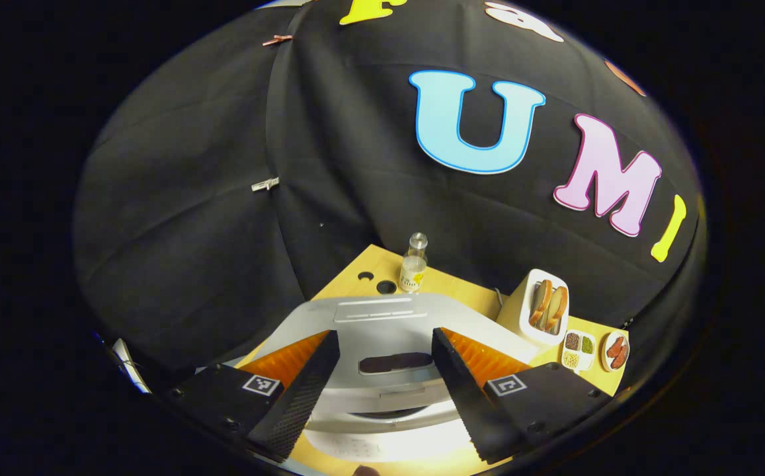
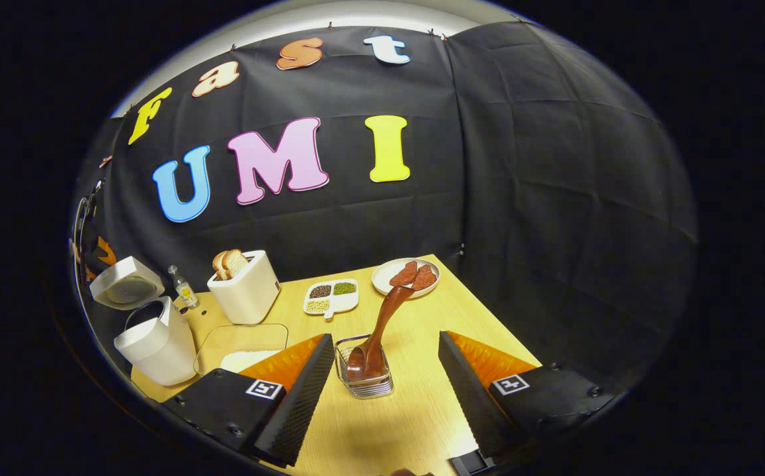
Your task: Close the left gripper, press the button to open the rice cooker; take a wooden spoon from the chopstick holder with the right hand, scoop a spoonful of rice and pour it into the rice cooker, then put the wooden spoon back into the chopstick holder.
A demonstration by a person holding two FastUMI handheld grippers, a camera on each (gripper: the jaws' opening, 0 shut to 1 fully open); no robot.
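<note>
The white rice cooker (image 1: 382, 317) is right in front of my left gripper (image 1: 385, 335), its lid raised. That gripper is open, a finger on each side of the cooker and touching nothing. In the right gripper view the cooker (image 2: 157, 344) stands at the table's left end with its lid (image 2: 124, 284) tipped back. A wooden spoon (image 2: 385, 317) stands bowl-down in the wire chopstick holder (image 2: 363, 380), its handle leaning up and right. My right gripper (image 2: 387, 337) is open, its fingers either side of the holder and off the spoon. A clear tub of rice (image 2: 243, 350) lies beside the cooker.
A white toaster with bread (image 2: 244, 287), a divided dish of beans (image 2: 330, 296) and a plate of sausage slices (image 2: 405, 276) line the back of the wooden table (image 2: 382, 423). A small bottle (image 1: 413, 264) stands behind the cooker near two holes (image 1: 385, 287).
</note>
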